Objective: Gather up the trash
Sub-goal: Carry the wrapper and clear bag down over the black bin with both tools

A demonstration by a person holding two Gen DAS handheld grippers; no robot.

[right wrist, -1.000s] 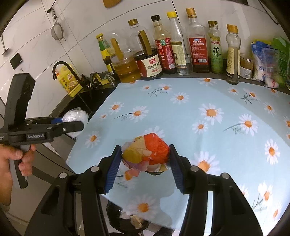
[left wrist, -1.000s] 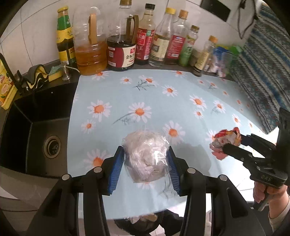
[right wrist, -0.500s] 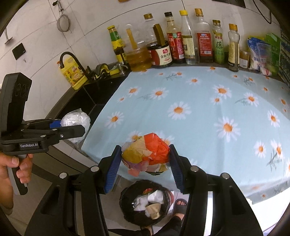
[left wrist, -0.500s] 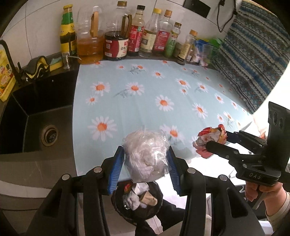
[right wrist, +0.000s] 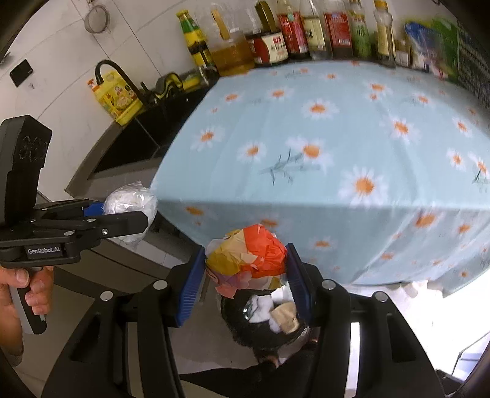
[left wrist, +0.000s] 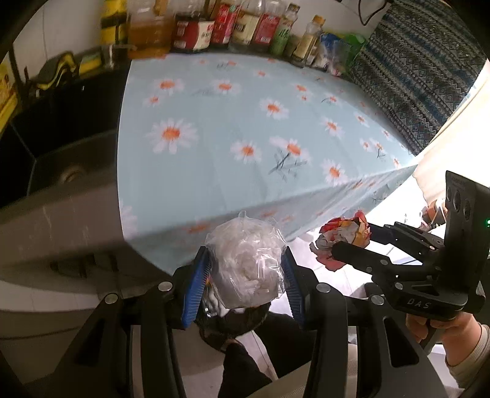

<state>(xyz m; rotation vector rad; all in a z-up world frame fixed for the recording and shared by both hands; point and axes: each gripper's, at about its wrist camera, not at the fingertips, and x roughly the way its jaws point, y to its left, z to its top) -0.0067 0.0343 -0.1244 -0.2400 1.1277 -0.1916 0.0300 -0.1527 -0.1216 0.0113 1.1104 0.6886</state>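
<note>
The bin [left wrist: 232, 318] at six o'clock sits mostly hidden behind the plastic wad [left wrist: 248, 266]. The bottles [left wrist: 220, 27] at twelve o'clock are cut off and blurred, their labels unreadable.

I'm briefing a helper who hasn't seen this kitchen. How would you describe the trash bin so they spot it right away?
Start at the daisy-print tablecloth on the counter and follow its front edge, where the cloth hangs over. On the floor just below sits the trash bin, round and black-lined, already holding white tissue and a tan scrap. It is the only open container at floor level; the bottles all stand along the wall.
</note>
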